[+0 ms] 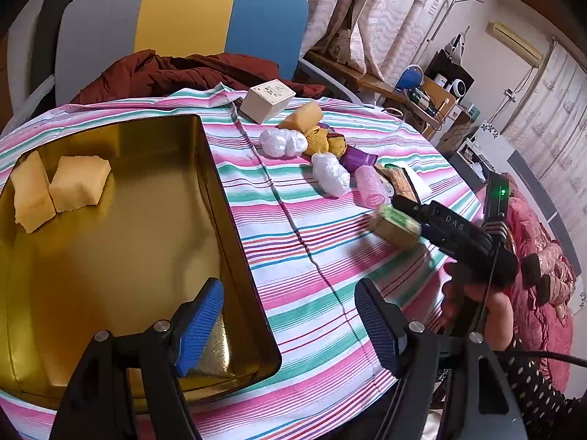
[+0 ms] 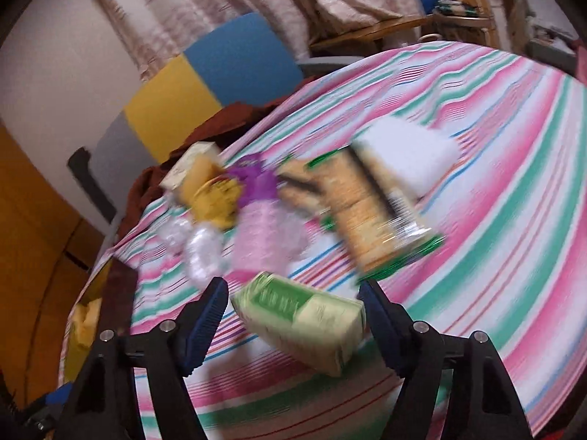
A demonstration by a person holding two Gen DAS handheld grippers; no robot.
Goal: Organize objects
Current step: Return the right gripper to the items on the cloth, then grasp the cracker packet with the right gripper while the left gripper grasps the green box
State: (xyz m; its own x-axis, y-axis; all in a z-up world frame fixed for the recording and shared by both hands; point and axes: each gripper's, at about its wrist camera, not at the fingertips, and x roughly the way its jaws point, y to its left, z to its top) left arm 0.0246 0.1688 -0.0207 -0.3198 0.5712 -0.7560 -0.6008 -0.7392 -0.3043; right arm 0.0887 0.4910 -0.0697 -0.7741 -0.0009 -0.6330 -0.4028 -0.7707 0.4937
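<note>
A gold tin tray (image 1: 234, 220) lies on the striped tablecloth at the left and holds two yellow sponges (image 1: 79, 183). My left gripper (image 1: 290, 326) is open and empty over the tray's near right corner. My right gripper (image 2: 293, 315) has a pale green packet (image 2: 301, 319) between its fingers, which stand wide; the view is blurred. It also shows in the left wrist view (image 1: 396, 225). Behind it lie a pink hair roller (image 1: 370, 185), white plastic bundles (image 1: 282, 142), a yellow sponge (image 1: 302, 117), a cracker pack (image 2: 370, 212) and a white box (image 1: 268, 99).
A grey, yellow and blue chair (image 1: 183, 33) with a dark red jacket (image 1: 183, 73) stands behind the table. Purple wrappers (image 1: 357, 157) and a yellow cloth item (image 1: 323, 141) lie in the pile. The table's right edge (image 1: 458, 168) drops to furniture and pink bedding.
</note>
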